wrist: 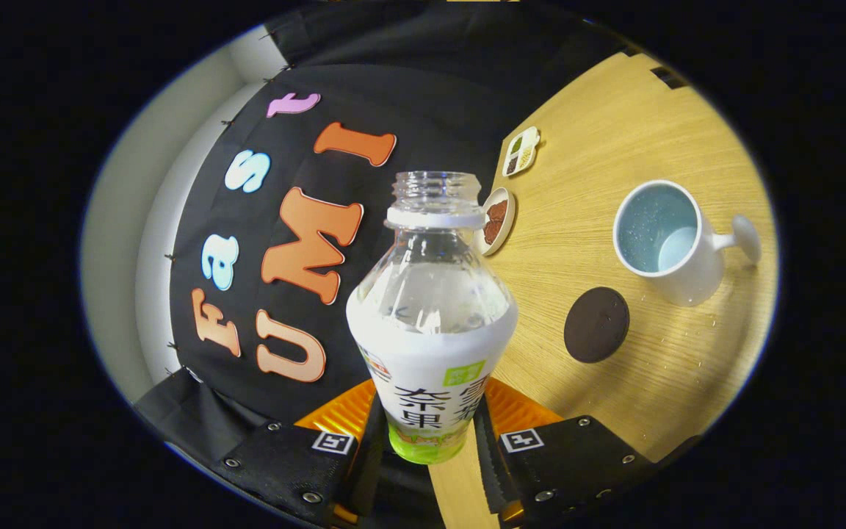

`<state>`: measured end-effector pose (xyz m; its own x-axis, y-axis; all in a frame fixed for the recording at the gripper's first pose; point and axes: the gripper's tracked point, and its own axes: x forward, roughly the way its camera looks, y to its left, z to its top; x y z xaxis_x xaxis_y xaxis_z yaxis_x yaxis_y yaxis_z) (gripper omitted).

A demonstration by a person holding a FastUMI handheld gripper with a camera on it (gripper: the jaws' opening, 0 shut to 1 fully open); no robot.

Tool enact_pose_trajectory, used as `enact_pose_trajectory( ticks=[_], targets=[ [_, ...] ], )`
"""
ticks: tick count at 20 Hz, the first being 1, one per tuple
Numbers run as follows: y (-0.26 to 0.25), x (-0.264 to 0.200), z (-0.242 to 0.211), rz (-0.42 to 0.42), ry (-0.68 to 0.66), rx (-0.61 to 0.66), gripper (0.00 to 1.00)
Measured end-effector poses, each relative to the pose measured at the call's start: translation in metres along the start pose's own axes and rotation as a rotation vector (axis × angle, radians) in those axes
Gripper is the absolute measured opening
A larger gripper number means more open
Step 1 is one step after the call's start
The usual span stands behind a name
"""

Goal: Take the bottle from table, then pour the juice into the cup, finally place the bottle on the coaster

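Gripper view: the tool [430,433] is clenched on the clear plastic bottle with the white label [430,345], both fingers pressing its lower body, neck open and uncapped. Beyond the bottle, on the pale wooden surface [658,125], the round dark brown coaster [596,325] lies flat. Just beside that coaster stands the white mug with the pale blue inside [664,242], its handle turned away from the bottle.
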<state>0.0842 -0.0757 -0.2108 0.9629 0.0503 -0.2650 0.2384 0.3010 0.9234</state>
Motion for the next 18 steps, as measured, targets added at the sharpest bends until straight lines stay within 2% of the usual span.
enact_pose_trajectory(
  ticks=[5, 18],
  targets=[
    [0.003, 0.0, 0.002, 0.002, -0.001, 0.123, 0.58],
    [0.016, 0.013, 0.006, 0.023, 0.011, 0.324, 0.58]
  ],
)
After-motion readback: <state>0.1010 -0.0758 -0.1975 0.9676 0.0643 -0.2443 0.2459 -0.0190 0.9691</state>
